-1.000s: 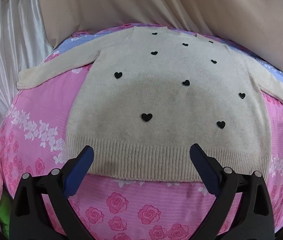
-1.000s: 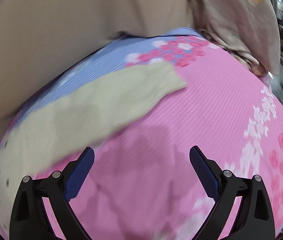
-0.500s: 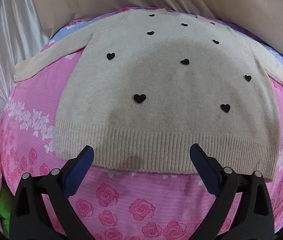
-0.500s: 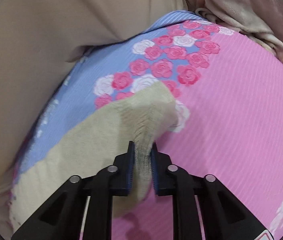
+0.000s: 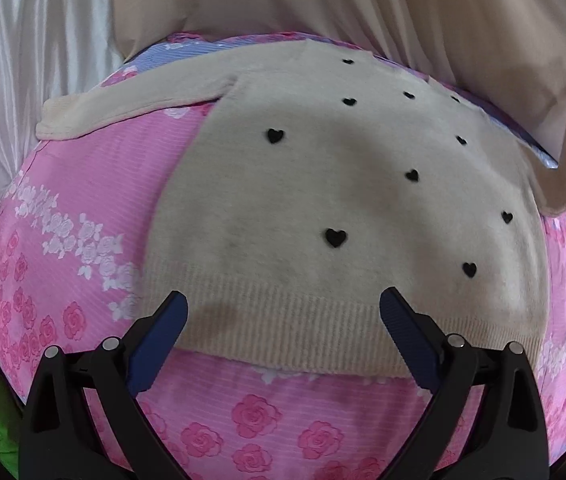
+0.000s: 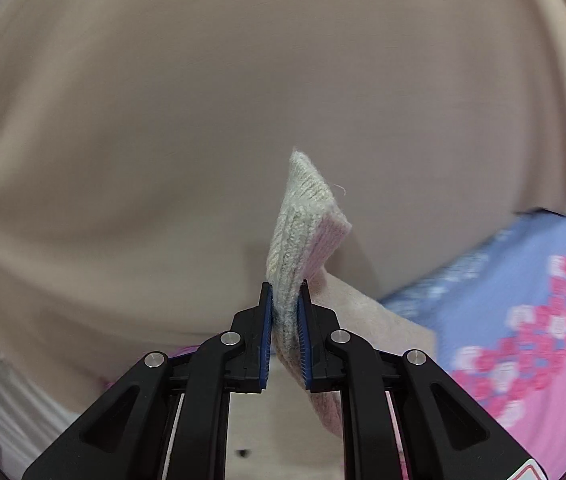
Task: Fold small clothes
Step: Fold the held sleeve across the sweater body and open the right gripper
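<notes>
Pinching sleeve cuff [image 6: 303,236], right tool [image 6: 286,312] holds it lifted off bed [image 5: 243,412]; sweater [image 5: 363,208] body lies flat leftward. Left tool [image 5: 283,320], jaws wide, hovers at hem, holding nothing.

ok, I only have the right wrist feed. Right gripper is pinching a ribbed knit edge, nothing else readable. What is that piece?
Observer: It's the cuff of the sweater's right sleeve. In the left wrist view that sleeve is lifted off the bed, arcing up at the right edge.
Operator: Rest of the sweater?
Observer: The cream sweater with black hearts lies flat, front up, on the pink floral bedsheet; the other sleeve is spread out flat.
Operator: Left gripper?
Observer: The left gripper is open, holding nothing, its fingertips over the ribbed hem.
</notes>
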`<state>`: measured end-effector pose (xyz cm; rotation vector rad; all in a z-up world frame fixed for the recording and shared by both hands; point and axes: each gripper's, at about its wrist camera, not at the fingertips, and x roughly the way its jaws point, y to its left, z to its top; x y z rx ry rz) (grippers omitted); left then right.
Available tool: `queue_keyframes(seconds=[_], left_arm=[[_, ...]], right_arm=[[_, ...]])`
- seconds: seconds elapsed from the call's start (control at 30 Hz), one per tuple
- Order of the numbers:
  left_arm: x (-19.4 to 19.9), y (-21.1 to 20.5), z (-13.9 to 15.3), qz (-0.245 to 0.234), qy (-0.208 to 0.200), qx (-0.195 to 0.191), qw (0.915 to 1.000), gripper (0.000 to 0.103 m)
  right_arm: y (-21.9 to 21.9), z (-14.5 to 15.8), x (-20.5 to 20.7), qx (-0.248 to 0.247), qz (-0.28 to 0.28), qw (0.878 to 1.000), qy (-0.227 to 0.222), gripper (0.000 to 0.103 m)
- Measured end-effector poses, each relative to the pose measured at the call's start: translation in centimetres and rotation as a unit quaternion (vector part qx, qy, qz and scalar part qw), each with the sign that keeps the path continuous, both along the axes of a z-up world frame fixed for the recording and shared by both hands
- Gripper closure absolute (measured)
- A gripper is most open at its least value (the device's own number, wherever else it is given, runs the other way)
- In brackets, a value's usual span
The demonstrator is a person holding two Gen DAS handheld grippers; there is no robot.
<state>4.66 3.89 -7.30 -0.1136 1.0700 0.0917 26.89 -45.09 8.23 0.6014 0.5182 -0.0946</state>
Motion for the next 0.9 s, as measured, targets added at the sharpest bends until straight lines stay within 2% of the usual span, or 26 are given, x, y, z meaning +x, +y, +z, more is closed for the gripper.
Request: queue_keyframes(seconds=[0.1, 0.23, 0.33, 0.43, 0.53, 0.6, 0.67, 0.73, 0.77, 0.83, 0.9], left_arm=[[-0.5, 2.2, 0.3, 0.019, -0.008, -0.013, 0.9997, 0.008], [-1.4, 5.6, 0.3, 0.05, -0.013, -0.027, 0.9983, 0.008], [-1.9, 8.1, 0.1, 0.075, -0.014, -0.033, 0.9966, 0.008], [-2.5, 10.8, -0.1, 0.102, -0.015, -0.036, 0.994, 0.008], [-3.0, 12.7, -0.5, 0.119, -0.012, -0.038, 0.9921, 0.008], [-3.2, 13.4, -0.6, 0.118, -0.01, -0.032, 0.9924, 0.008], [-3.2, 13.5, -0.5, 0.112, -0.011, -0.028, 0.9933, 0.008], [-2.9, 13.5, -0.3, 0.104, -0.015, -0.03, 0.994, 0.008], [-2.6, 13.4, -0.2, 0.101, -0.017, -0.033, 0.9942, 0.008], [-1.9, 13.0, -0.2, 0.096, -0.018, -0.042, 0.9943, 0.008], [-0.5, 12.5, -0.2, 0.088, -0.02, -0.055, 0.9944, 0.008]], right_arm=[[7.1, 0.8, 3.6, -0.014, 0.059, 0.998, -0.004, 0.092], [16.6, -1.2, 7.6, -0.027, 0.134, 0.99, 0.021, 0.092], [23.6, -4.6, 10.4, -0.045, 0.183, 0.98, 0.059, 0.092], [29.6, -9.3, 13.1, -0.071, 0.217, 0.967, 0.114, 0.09], [33.7, -14.3, 14.9, -0.105, 0.228, 0.952, 0.175, 0.08], [35.9, -16.1, 14.9, -0.136, 0.218, 0.944, 0.205, 0.077], [36.0, -16.5, 13.5, -0.132, 0.203, 0.947, 0.209, 0.077], [34.1, -14.6, 10.3, -0.089, 0.188, 0.961, 0.182, 0.078], [32.9, -14.5, 8.4, -0.083, 0.17, 0.967, 0.17, 0.078], [29.3, -14.8, 4.2, -0.092, 0.124, 0.975, 0.162, 0.078], [23.3, -15.9, 1.7, -0.104, 0.065, 0.974, 0.192, 0.078]])
